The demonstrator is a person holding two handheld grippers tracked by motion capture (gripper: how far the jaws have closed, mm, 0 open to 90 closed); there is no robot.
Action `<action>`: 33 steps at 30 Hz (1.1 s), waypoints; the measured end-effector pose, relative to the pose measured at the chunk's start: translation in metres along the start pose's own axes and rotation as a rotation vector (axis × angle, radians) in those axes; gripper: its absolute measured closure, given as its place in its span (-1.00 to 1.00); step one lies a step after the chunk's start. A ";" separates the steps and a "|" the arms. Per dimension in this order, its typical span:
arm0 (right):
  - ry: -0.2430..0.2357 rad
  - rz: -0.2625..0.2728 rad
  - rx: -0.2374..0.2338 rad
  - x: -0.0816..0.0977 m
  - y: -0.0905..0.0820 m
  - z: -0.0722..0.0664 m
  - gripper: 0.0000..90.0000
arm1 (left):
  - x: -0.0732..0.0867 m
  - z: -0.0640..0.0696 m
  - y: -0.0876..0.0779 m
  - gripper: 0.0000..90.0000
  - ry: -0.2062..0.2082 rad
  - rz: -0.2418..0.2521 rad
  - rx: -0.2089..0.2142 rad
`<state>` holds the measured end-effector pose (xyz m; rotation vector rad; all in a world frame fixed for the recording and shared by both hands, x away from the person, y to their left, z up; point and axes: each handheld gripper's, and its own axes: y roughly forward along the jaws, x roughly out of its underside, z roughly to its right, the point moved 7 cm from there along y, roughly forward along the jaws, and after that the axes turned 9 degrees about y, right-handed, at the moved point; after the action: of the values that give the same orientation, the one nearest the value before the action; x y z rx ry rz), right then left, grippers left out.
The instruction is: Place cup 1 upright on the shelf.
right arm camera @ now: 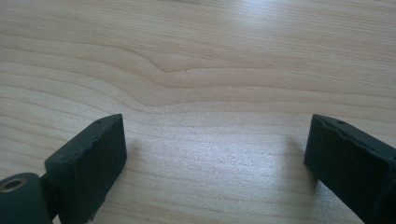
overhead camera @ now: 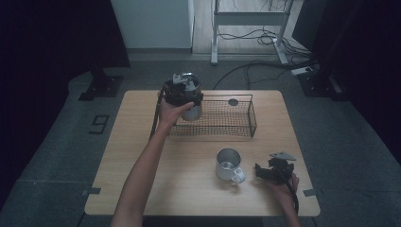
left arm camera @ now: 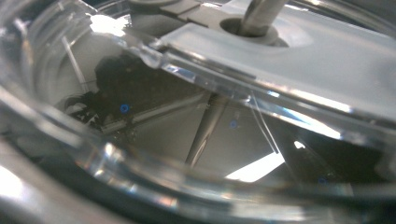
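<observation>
A tall steel cup (overhead camera: 192, 111) with a clear lid (left arm camera: 261, 60) stands upright at the left end of the black wire basket (overhead camera: 236, 124). My left gripper (overhead camera: 182, 94) grips it near the top from the left; whether the cup rests on the basket floor I cannot tell. The left gripper view looks from very close across the lid's rim into the shiny inside, and the jaws are hidden there. My right gripper (overhead camera: 263, 170) (right arm camera: 215, 154) lies low over the table (right arm camera: 196, 56) at the front right. Its jaws are wide open over bare wood.
A shorter steel mug (overhead camera: 228, 163) with a handle stands on the table just left of the right gripper. A small dark round object (overhead camera: 233, 101) lies by the basket's far side. Floor cables and a desk frame are beyond the table.
</observation>
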<state>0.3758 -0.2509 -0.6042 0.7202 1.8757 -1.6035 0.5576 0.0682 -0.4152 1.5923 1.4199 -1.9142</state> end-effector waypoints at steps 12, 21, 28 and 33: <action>-0.001 0.000 0.000 0.000 0.000 0.000 -0.88 | 0.011 -0.006 0.018 -0.91 -0.007 -0.031 -0.021; -0.001 0.001 0.000 0.000 0.000 0.000 -0.88 | 0.018 -0.002 0.031 -0.91 -0.010 -0.036 -0.013; 0.000 0.000 0.000 0.000 0.000 0.000 -0.88 | 0.030 -0.001 0.040 -0.91 -0.018 -0.057 -0.012; -0.001 0.000 0.000 0.000 0.000 0.000 -0.88 | 0.035 -0.002 0.044 -0.91 -0.030 -0.061 -0.017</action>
<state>0.3757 -0.2508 -0.6041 0.7197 1.8751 -1.6028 0.5780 0.0614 -0.4672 1.5229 1.4848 -1.9465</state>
